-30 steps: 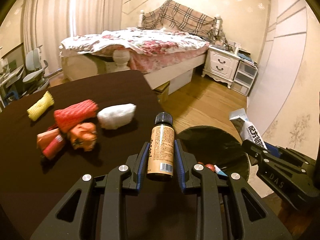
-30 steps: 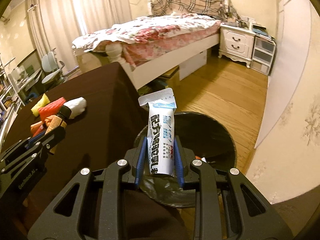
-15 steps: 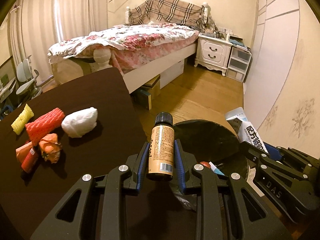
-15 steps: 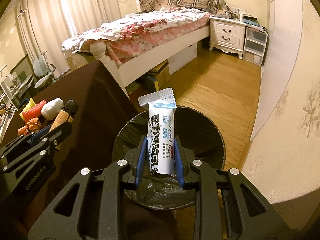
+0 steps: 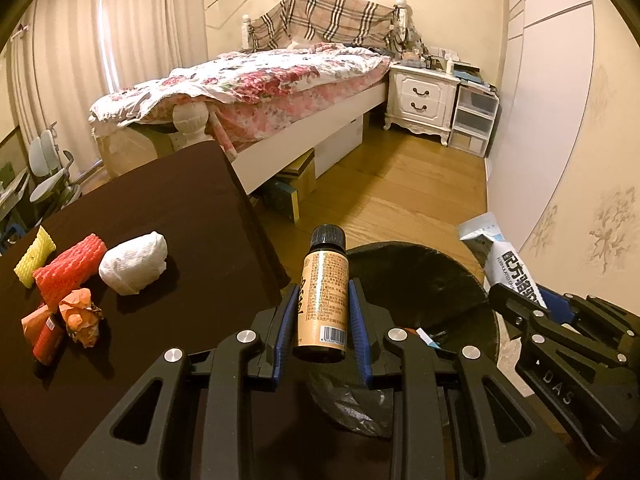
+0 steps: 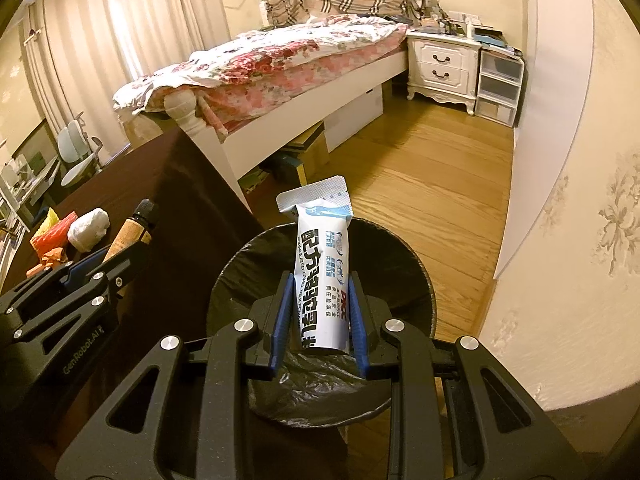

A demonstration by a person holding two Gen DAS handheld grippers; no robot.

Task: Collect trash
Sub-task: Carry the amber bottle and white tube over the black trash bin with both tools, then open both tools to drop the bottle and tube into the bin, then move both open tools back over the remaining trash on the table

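Left wrist view showed the small brown bottle (image 5: 321, 294) at centre frame, upright and clamped around its label by the left hand-held gripper (image 5: 321, 316), hanging at the tabletop (image 5: 168, 208) edge just short of the black-lined trash bin (image 5: 420, 276). It looked rigid, smooth-sided and probably light, so a hold across the middle of the body seemed soundest. In the right wrist view the white milk-powder sachet (image 6: 323, 272) stood upright over the bin's mouth, between the blue pads of the right hand-held gripper (image 6: 320, 312), whose jaws were opening; a soft, crushable packet, best pinched low across its flat width. More trash lay at the left of the frame on the tabletop: a white crumpled wad (image 5: 134, 262), red foam netting (image 5: 68, 268), yellow foam netting (image 5: 34, 250) and an orange crumpled wrapper (image 5: 80, 316). Beyond were the bed (image 5: 260, 80) and wooden floor (image 5: 400, 184).
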